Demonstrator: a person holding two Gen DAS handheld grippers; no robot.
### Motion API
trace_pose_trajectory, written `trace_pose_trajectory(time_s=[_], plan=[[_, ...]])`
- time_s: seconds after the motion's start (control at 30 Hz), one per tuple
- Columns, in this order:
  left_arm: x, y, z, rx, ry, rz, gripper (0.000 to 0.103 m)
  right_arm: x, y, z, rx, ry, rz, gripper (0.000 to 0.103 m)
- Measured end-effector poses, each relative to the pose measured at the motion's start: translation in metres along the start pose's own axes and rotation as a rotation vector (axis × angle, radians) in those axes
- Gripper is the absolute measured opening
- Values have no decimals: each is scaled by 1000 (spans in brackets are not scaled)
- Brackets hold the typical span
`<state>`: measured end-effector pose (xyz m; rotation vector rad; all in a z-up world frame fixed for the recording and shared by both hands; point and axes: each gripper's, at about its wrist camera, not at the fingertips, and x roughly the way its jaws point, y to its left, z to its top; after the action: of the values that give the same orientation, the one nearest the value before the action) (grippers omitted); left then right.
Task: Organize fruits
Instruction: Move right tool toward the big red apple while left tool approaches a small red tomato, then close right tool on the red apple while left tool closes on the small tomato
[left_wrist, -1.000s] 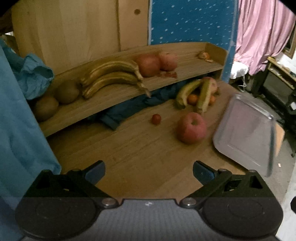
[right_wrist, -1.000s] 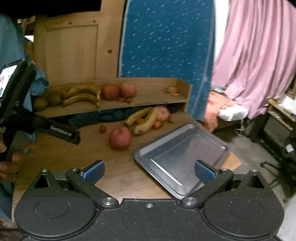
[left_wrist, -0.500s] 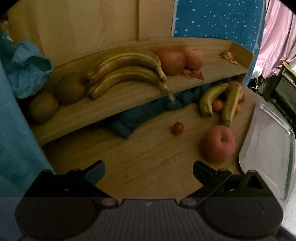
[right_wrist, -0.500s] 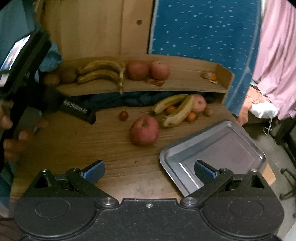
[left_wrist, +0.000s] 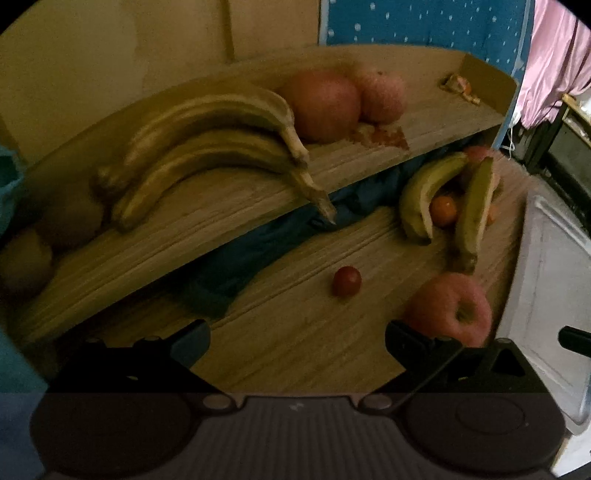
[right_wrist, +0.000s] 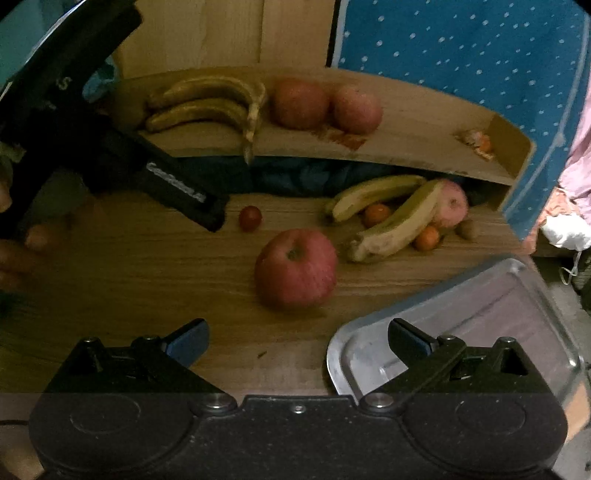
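While shelf (right_wrist: 406, 122) holds two bananas (right_wrist: 207, 101), two apples (right_wrist: 325, 103)

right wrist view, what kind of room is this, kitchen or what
Probably a lived-in room at home, not clearly a kitchen: a pink curtain, blue dotted cloth hung behind a wooden shelf of fruit, and a table with a metal tray.

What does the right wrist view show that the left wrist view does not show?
Only the right wrist view shows the left gripper from outside, the person's hand and the tray's whole front rim. Only the left wrist view shows the kiwis at the shelf's end. Both show the big apple, the small tomato, the banana pile and the shelf's bananas.
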<state>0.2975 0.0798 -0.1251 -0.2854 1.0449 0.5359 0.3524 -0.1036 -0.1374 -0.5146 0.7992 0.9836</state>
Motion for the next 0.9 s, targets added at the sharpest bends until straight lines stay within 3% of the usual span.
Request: trace_pose_trajectory(time_s=[0.37, 0.6, 0.67, 0.83, 0.9], plan=[[41, -12, 19, -8, 31, 7, 97, 47, -11, 14, -17, -11, 52, 100], [48, -14, 21, -17, 13, -38, 80, 63, -15, 19, -5, -12, 85, 90], [49, -17, 20, -7, 12, -53, 77, 67, -15, 20, -4, -8, 75, 88], [58, -22, 20, -2, 24, -67, 59, 73, -14, 21, -21, -11, 61, 82], [58, -23, 20, -4, 25, -69, 57, 73, -14, 21, -22, -11, 65, 79]])
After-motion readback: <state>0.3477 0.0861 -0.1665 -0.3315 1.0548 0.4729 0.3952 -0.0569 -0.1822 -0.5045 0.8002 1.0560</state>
